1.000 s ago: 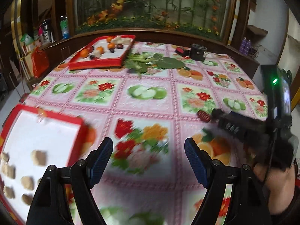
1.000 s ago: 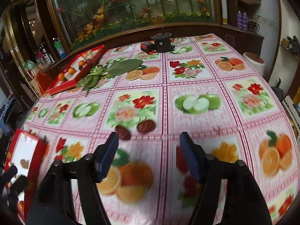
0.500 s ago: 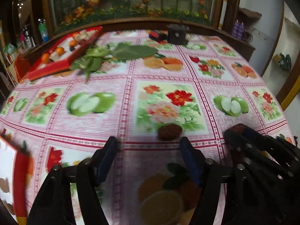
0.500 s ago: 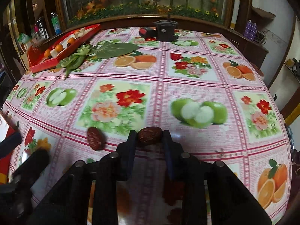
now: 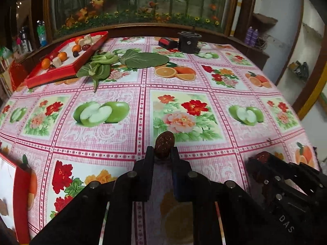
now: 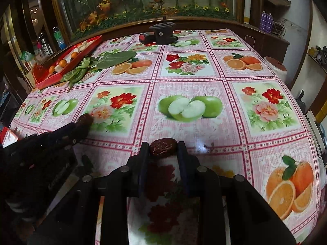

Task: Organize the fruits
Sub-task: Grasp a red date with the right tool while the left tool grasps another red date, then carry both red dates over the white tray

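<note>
My left gripper [image 5: 161, 153] is shut on a dark red date [image 5: 164, 144], held just above the tablecloth near the front edge. My right gripper [image 6: 162, 149] is shut on a second red date [image 6: 163, 146]. Each gripper shows in the other's view: the right one at lower right of the left wrist view [image 5: 263, 161], the left one at the left of the right wrist view [image 6: 81, 122], each with its date at the tips. A red tray [image 5: 67, 65] with oranges, dates and pale chunks sits at the far left.
Leafy greens [image 5: 114, 63] lie beside the far tray. A black round device [image 5: 189, 41] and a red-black box [image 5: 168, 41] stand at the far edge. A second red tray [image 5: 18, 192] with pale chunks is at the near left. The fruit-print tablecloth [image 5: 184, 102] covers the table.
My left gripper moved right over the date and closed on it. My right gripper, open a second ago, closed on the other date half a second ago and still holds it.
</note>
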Demonstrator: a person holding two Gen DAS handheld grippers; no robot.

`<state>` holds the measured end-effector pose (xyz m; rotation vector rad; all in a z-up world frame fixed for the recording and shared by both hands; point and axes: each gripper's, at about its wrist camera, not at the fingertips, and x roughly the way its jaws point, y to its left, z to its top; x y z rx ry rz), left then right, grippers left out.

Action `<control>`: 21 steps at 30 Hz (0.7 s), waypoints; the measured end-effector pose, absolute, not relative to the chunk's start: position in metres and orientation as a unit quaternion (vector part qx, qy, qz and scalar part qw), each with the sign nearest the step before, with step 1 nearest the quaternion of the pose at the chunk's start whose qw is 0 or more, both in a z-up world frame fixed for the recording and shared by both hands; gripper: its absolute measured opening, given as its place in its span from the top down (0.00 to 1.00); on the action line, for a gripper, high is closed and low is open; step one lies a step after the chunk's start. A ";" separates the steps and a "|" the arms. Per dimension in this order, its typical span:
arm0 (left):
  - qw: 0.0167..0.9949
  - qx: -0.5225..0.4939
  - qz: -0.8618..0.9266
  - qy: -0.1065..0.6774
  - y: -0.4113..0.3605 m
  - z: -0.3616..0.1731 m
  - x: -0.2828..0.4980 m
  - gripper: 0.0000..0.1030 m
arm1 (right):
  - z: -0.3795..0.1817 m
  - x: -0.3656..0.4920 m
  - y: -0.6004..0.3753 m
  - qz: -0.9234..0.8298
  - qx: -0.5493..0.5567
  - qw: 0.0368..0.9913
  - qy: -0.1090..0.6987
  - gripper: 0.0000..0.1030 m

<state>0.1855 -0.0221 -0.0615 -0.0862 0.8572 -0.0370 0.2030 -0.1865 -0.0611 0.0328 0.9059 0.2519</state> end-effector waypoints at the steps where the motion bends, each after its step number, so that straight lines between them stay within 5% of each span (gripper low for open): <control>1: 0.910 -0.042 -0.024 0.412 -0.021 -0.060 0.184 0.86 | -0.061 0.199 -0.186 0.123 0.016 0.891 0.437 0.72; 21: 0.918 -0.026 -0.085 0.386 -0.024 -0.053 0.160 0.87 | -0.058 0.172 -0.179 0.147 0.022 0.892 0.426 0.71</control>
